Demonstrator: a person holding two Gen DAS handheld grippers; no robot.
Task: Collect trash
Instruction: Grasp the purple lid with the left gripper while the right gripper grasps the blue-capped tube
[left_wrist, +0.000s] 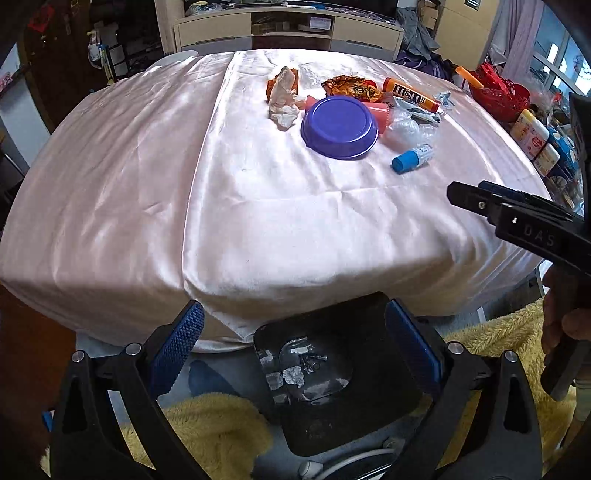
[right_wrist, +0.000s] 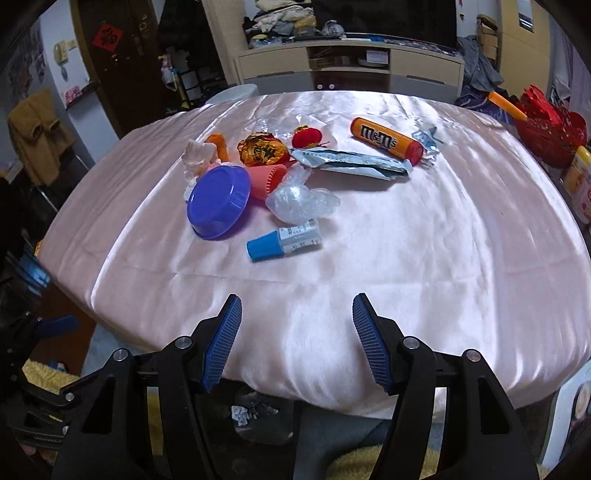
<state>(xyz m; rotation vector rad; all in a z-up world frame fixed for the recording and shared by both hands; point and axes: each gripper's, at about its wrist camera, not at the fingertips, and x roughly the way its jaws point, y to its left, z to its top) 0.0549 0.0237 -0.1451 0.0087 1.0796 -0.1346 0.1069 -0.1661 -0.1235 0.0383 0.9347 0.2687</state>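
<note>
Right now the left gripper (left_wrist: 293, 345) hangs over a black bin (left_wrist: 343, 373) that sits on the floor below the near edge of the table (left_wrist: 122, 192). Its two blue fingers stand wide apart and hold nothing. Down in the bin lie some bits of crumpled foil (left_wrist: 293, 377).

The right gripper (right_wrist: 297, 341) hangs over the near edge of the table. Its blue fingers are apart too, with nothing between them.

A shiny pink cloth covers the table. A purple bowl (right_wrist: 218, 201) lies upside down on it, toward the far side, and the trash lies around that bowl. Just in front of the bowl, a bit to the right, lies a small bottle with a blue cap (right_wrist: 284, 240). Beside the bowl on the right is a wad of clear plastic (right_wrist: 301, 201), and a pink cup (right_wrist: 267, 179) on its side touches the bowl. Behind the bowl are a crumpled tissue (left_wrist: 282, 98) and a gold wrapper (right_wrist: 262, 149). Farther right lie a long silver wrapper (right_wrist: 351, 162) and an orange candy tube (right_wrist: 386, 140).
</note>
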